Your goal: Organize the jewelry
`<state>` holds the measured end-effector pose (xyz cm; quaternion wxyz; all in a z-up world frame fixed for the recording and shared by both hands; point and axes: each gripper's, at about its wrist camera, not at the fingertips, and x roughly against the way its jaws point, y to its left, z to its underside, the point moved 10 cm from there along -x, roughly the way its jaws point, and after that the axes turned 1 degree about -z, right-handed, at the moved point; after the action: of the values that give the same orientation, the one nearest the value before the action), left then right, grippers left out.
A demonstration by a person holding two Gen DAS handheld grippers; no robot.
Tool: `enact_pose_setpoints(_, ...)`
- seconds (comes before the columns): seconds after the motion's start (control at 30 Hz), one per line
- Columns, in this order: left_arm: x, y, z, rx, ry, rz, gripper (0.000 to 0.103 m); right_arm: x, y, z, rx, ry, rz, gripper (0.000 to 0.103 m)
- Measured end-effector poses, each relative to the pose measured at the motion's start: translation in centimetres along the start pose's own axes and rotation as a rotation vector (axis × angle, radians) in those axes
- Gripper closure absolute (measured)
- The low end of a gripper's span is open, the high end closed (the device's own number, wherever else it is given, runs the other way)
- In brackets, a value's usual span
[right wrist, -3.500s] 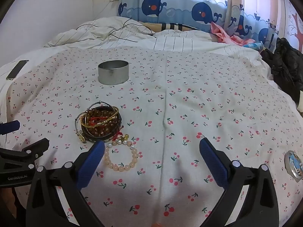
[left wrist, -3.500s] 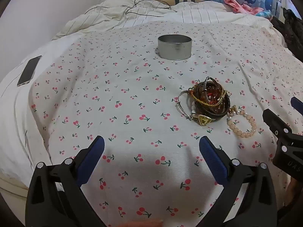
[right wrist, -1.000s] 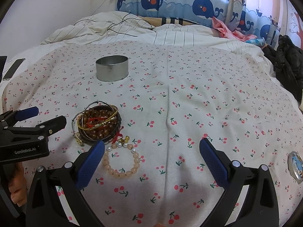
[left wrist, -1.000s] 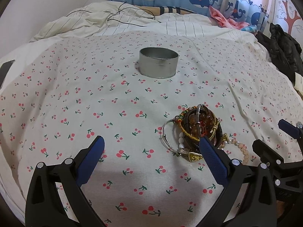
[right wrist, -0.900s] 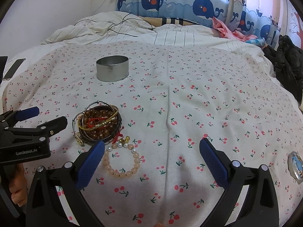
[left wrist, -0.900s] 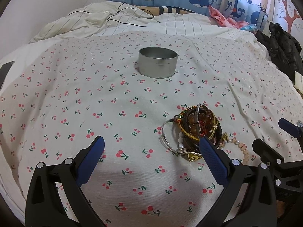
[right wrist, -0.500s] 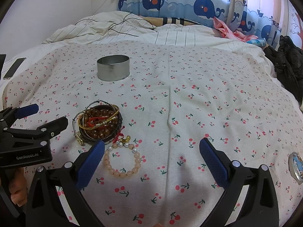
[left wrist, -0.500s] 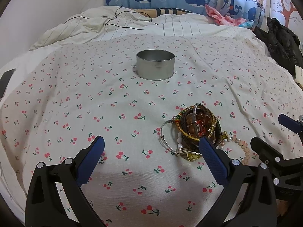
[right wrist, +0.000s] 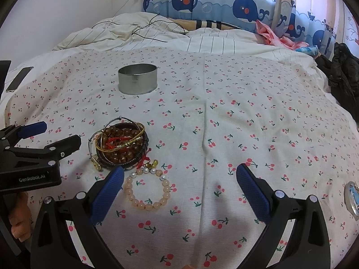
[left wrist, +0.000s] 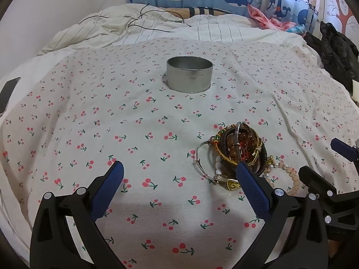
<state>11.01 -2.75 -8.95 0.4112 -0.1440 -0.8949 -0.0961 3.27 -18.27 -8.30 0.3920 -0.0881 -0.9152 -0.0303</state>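
Observation:
A round metal tin stands open-topped on the cherry-print sheet. Nearer lies a heap of bracelets: brown beads, gold and silver bangles, a red cord. Beside the heap rests a pale pink bead bracelet. My left gripper is open with nothing between its fingers; its right finger reaches the heap's near edge. My right gripper is open, the pink bracelet just inside its left finger. Each gripper shows at the edge of the other's view.
A phone lies at the bed's left edge. Rumpled striped bedding with a black cable fills the back. Dark clothing is piled at the right. A small round object sits at the far right.
The left gripper has drifted forward and right, so the tin and bracelet heap look closer. The right gripper has hardly moved. Both stay open, and the jewelry has not moved.

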Motion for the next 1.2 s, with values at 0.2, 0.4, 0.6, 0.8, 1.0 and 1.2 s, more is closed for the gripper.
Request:
enact_pose_setpoints(0.2,0.0,0.4,-0.1,-0.009,0.002,-0.011,0.006,0.1,0.3,0.0,-0.002,-0.006,-0.023,0.007)
enact_pose_setpoints(0.4,-0.2,1.9,-0.2,-0.009,0.054,0.027,0.006,0.3,0.1,-0.2,-0.013,-0.010,-0.050,0.007)
enact_pose_setpoints(0.6,-0.9,0.4,-0.5,-0.068,0.106,0.164,0.006,0.0,-0.4,0.1,-0.012,0.012,-0.050,0.007)
enact_pose_setpoints(0.8,-1.3,-3.1,-1.7,-0.126,0.114,0.316,0.006,-0.4,-0.1,0.0,0.003,0.033,-0.082,0.007)
enact_pose_setpoints(1.0,-2.7,-1.2,-2.6,0.059,0.187,0.419,0.006,-1.5,0.9,-2.1,-0.021,0.054,-0.239,0.009)
enact_pose_setpoints(1.2,-2.8,-0.8,-4.0,0.212,0.193,0.570,0.006,-3.8,1.7,-2.0,0.058,0.120,-0.220,0.018)
